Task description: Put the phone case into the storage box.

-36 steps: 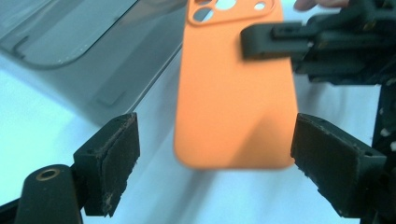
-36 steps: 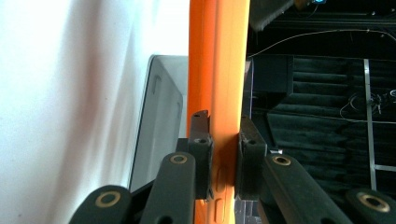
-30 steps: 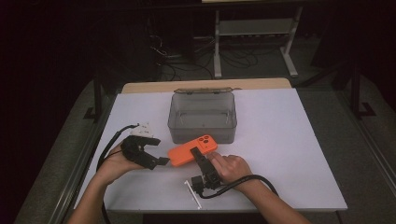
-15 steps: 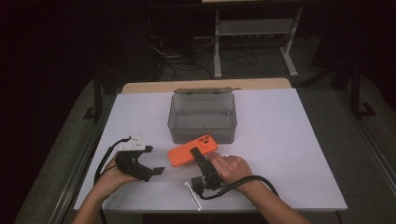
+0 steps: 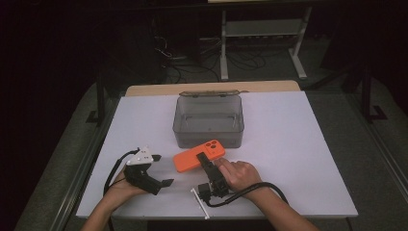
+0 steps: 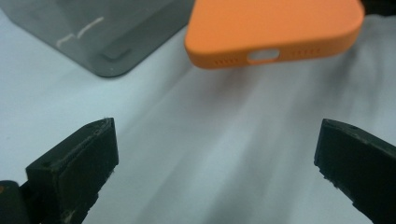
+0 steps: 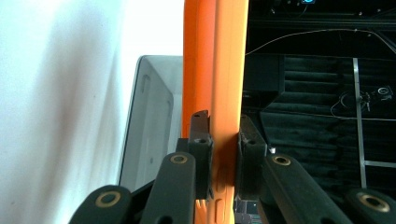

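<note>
Nearest the person, the left tongs (image 5: 166, 183) rest low on the white bench (image 5: 298, 159), just short of the orange phone (image 5: 198, 155); their jaws have just been opening and now stand wide with nothing between them, aimed at the phone's port end (image 6: 264, 55). Just to the right of that end, the right tongs (image 5: 204, 161) are clamped on the phone's long edge, pads pressing the orange case from both sides (image 7: 215, 140), so the phone is held with one edge raised off the bench. A small white stick-like piece (image 5: 199, 203) lies on the bench behind the right hand (image 5: 240, 174); what it is cannot be told. Beyond the phone, close against its far end, stands the grey translucent box (image 5: 208, 130), lid off or folded back, and it looks empty. As a judgement, the work is early: the phone is gripped by one side only, the second grip is not yet made, and nothing has gone into the box.
</note>
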`<action>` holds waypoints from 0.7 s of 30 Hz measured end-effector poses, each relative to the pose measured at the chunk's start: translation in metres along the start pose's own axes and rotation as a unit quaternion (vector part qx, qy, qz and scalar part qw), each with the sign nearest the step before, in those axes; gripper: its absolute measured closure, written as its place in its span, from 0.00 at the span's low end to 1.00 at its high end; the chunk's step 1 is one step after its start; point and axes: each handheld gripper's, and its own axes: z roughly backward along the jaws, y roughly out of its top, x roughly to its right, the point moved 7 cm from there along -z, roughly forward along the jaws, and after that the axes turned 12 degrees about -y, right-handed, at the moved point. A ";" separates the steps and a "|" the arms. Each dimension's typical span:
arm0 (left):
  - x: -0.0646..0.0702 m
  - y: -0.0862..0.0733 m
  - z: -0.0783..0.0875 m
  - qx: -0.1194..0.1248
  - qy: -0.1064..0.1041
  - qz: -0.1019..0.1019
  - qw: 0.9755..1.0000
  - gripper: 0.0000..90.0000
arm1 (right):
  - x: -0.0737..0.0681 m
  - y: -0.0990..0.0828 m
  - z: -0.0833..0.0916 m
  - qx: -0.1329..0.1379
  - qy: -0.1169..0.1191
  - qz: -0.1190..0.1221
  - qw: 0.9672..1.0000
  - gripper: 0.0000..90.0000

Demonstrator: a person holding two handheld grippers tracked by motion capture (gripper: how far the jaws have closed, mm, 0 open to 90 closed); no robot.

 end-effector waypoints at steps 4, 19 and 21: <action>0.001 -0.003 -0.003 -0.012 0.001 -0.004 1.000 0.00 | 0.001 0.000 0.001 0.000 -0.002 0.001 1.000 0.87; -0.001 -0.007 -0.005 -0.016 0.000 -0.001 1.000 0.00 | 0.008 0.000 0.001 -0.008 0.008 -0.036 0.999 0.88; -0.001 -0.006 -0.006 -0.016 -0.001 0.000 1.000 0.00 | 0.008 -0.001 0.001 -0.009 0.012 -0.042 0.999 0.88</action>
